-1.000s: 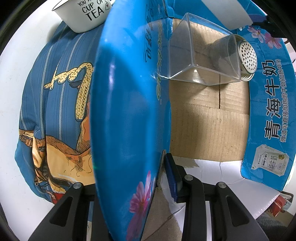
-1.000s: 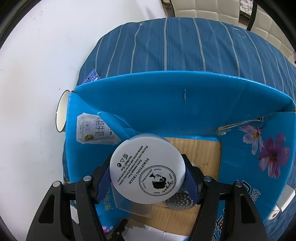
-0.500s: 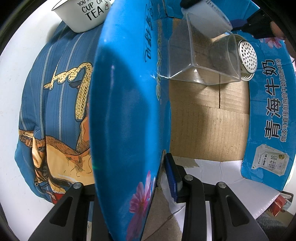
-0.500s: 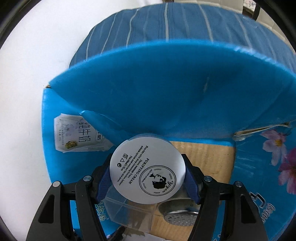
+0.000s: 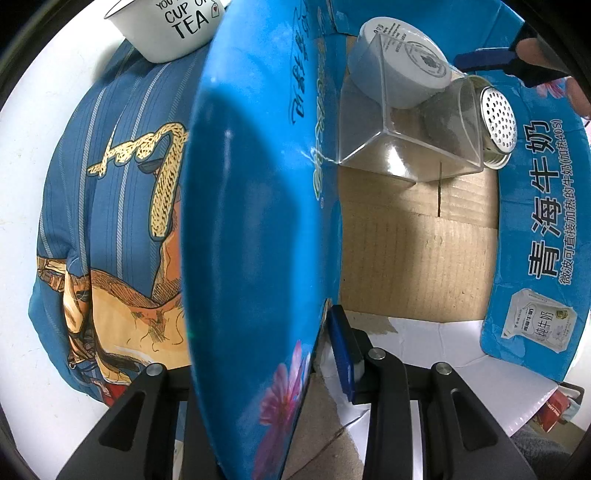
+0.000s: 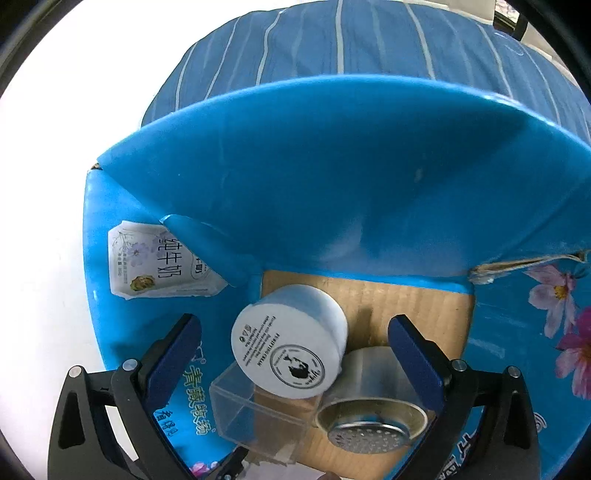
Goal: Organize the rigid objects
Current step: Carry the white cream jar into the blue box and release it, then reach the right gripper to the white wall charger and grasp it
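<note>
Right gripper [image 6: 295, 354] noted with jaws opening, pads standing clear on either side of the white cream jar [image 6: 290, 341]; no contact visible, jar released. Jar found inside the blue carton [image 6: 332, 192], tipped on its side against the clear plastic container [image 6: 258, 410] and beside the perforated metal lid [image 6: 369, 424], printed face turned toward the right wrist camera. Jar located directly ahead of and below the right gripper, between its fingers; withdrawal judged to call for a straight lift along the fingers, without brushing either pad. Right hand plainly nearer the jar. Left gripper [image 5: 321, 339] closed on the carton's upright flap [image 5: 251, 221], pinning it back. Left wrist view alone shows the tea mug [image 5: 173, 29] outside the carton and free cardboard floor [image 5: 417, 258]; right wrist view alone shows the gap between pads and jar.
</note>
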A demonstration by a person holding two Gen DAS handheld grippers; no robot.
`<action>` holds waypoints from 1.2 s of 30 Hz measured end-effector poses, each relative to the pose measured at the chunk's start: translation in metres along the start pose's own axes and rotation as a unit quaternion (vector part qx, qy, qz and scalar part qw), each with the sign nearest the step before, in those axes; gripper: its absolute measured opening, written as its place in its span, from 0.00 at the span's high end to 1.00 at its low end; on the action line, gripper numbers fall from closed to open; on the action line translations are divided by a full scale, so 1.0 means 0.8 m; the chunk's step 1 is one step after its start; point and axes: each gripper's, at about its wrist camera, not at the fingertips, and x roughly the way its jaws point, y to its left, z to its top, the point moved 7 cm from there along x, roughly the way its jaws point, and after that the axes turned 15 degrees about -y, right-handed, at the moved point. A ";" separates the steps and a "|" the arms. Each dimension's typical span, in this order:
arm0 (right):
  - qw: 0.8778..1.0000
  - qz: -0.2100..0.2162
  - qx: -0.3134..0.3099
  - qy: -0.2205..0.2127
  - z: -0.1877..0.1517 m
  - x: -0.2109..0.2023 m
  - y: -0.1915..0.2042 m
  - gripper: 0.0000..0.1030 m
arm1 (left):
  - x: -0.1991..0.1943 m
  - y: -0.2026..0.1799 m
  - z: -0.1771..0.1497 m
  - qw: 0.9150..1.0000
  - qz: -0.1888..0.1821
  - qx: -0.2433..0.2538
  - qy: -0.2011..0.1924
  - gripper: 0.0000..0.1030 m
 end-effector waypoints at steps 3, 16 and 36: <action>1.000 -0.001 0.001 0.001 -0.008 -0.010 -0.007 0.00 | 0.000 0.000 0.000 1.000 0.000 0.000 0.000 0.69; 0.999 0.031 0.016 -0.024 -0.043 -0.119 -0.037 0.00 | 0.000 0.000 0.000 1.000 0.001 0.000 0.000 0.69; 0.957 -0.055 0.265 -0.101 -0.088 -0.272 -0.383 0.00 | 0.003 -0.004 0.006 1.000 0.002 0.005 0.009 0.69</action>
